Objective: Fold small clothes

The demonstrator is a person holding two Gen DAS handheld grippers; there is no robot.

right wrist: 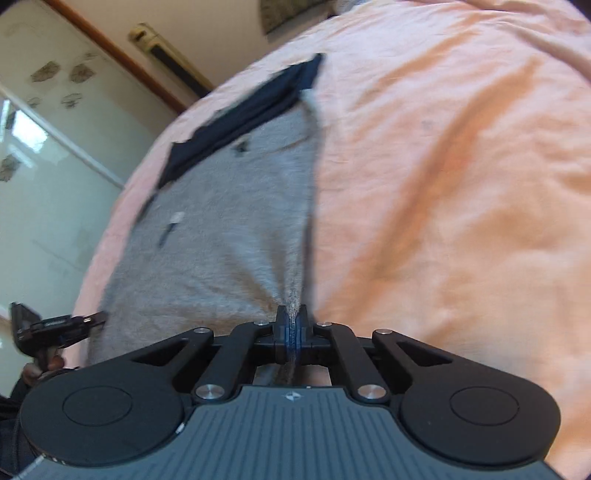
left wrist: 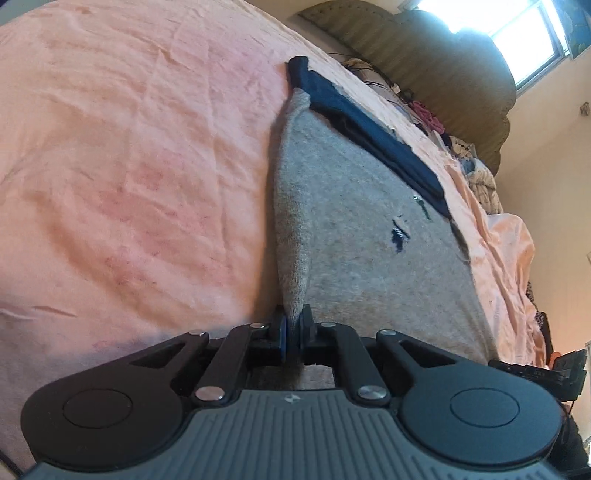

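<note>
- In the left wrist view we meet first the pink bedsheet (left wrist: pixel 129 166), creased and filling the left half of the picture.
- Our left gripper (left wrist: pixel 293 330) sits at the bottom centre, its jaws clenched on a pinched fold of the grey garment (left wrist: pixel 369 258).
- The garment lies on the sheet and runs lengthwise away from the gripper, its raised left edge narrowing to a point near the far end, where a dark navy band (left wrist: pixel 369 136) crosses it.
- A small dark emblem (left wrist: pixel 399 236) shows on the grey cloth (only this view gives it sharply).
- Farther right we see a heap of clothes (left wrist: pixel 476 166) along the bed edge, a brown headboard (left wrist: pixel 443 74) and a bright window (left wrist: pixel 524 33); the other view shows none of these.
- In the right wrist view the left side holds a pale wall panel (right wrist: pixel 48 184), then the other gripper (right wrist: pixel 55 328) low at the garment's near-left corner.
- The garment (right wrist: pixel 221 240) again stretches away from us, long axis toward the navy band (right wrist: pixel 243 114) at the top, though blurred here.
- Our right gripper (right wrist: pixel 293 328) is clamped on the cloth's near edge, a taut ridge rising from its jaws.
- To the right the bedsheet (right wrist: pixel 461 184) looks more orange and bare.
</note>
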